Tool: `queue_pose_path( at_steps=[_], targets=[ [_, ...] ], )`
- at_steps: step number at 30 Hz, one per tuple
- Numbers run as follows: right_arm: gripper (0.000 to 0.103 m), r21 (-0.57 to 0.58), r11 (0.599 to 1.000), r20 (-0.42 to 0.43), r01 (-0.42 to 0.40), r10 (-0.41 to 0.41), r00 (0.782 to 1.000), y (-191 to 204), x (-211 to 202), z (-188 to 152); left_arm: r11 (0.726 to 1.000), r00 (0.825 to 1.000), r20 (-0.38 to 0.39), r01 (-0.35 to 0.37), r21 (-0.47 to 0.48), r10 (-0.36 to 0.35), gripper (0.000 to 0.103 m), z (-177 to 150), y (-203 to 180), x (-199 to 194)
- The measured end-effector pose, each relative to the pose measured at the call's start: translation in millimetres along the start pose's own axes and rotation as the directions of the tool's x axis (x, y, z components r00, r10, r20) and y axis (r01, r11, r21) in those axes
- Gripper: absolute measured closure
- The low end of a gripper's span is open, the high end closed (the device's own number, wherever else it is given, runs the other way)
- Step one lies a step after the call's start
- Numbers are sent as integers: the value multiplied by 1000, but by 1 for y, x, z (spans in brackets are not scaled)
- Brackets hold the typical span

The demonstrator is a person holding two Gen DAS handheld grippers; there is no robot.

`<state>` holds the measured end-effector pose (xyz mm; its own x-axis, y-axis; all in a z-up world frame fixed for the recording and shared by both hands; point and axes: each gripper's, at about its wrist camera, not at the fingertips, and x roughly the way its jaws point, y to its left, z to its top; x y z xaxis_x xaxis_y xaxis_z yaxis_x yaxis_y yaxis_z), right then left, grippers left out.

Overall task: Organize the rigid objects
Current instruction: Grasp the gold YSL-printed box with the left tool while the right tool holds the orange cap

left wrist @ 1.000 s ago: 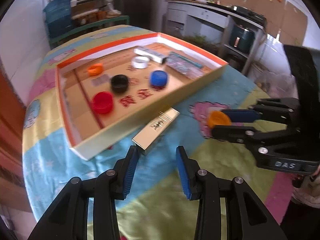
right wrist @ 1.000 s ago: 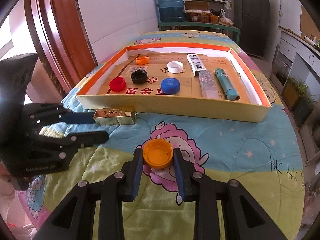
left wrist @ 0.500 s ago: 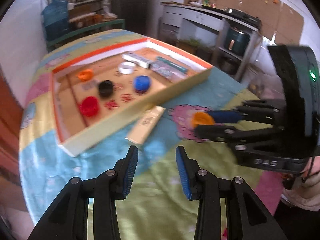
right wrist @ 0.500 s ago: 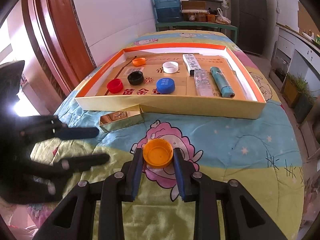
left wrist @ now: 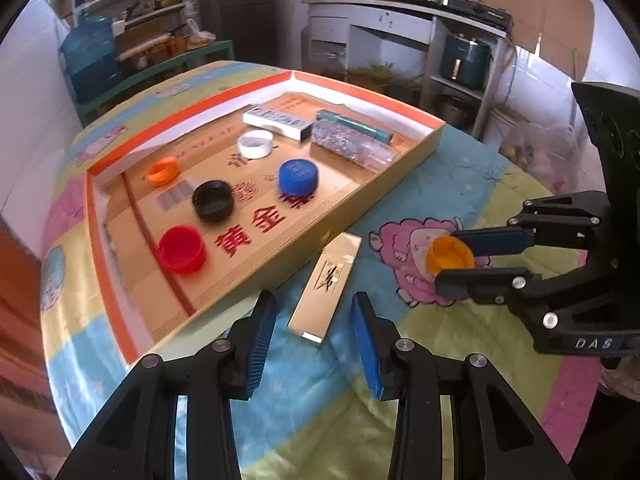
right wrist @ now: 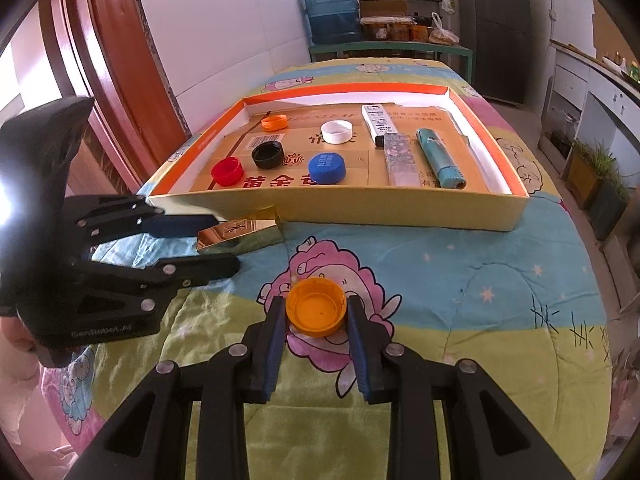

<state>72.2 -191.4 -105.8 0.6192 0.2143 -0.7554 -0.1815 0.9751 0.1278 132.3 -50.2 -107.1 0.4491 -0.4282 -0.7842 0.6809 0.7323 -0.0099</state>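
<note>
The right gripper (right wrist: 316, 322) is clamped on the orange cap (right wrist: 316, 307) by its rim: light, stiff plastic, likely slick, so the grip across the sides suits it. The left gripper (left wrist: 314, 336) stands apart, empty, the gold box (left wrist: 326, 282) just ahead of its tips (glossy, probably slippery; take its long sides).

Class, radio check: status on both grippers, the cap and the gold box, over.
Right gripper shut on orange cap. Left gripper open, gold box just ahead, untouched. Tray beyond; nothing in the way.
</note>
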Motion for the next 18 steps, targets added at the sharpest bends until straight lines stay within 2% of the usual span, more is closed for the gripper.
queue_pose_path(
  at_steps=[4, 9, 12, 13, 18],
  targets=[
    [73, 4, 1000, 1, -1, 1, 1000, 0, 0, 0, 1000, 1000, 0, 9, 16, -9, 63, 4, -6, 5],
    [73, 2, 1000, 1, -1, 0, 1000, 0, 0, 0, 999, 1000, 3, 19, -33, -19, 64, 5, -9, 6],
    [73, 2, 1000, 2, 2, -2, 1000, 0, 0, 0, 999, 1000, 6, -7, -49, 7, 73, 3, -14, 5],
    [73, 3, 1000, 2, 2, -2, 1000, 0, 0, 0, 998, 1000, 8, -14, -62, 14, 81, 3, -15, 5],
    [73, 8, 1000, 2, 3, -3, 1000, 1, -1, -1, 986, 1000, 11, -11, -167, 13, 82, 4, -14, 4]
  ],
)
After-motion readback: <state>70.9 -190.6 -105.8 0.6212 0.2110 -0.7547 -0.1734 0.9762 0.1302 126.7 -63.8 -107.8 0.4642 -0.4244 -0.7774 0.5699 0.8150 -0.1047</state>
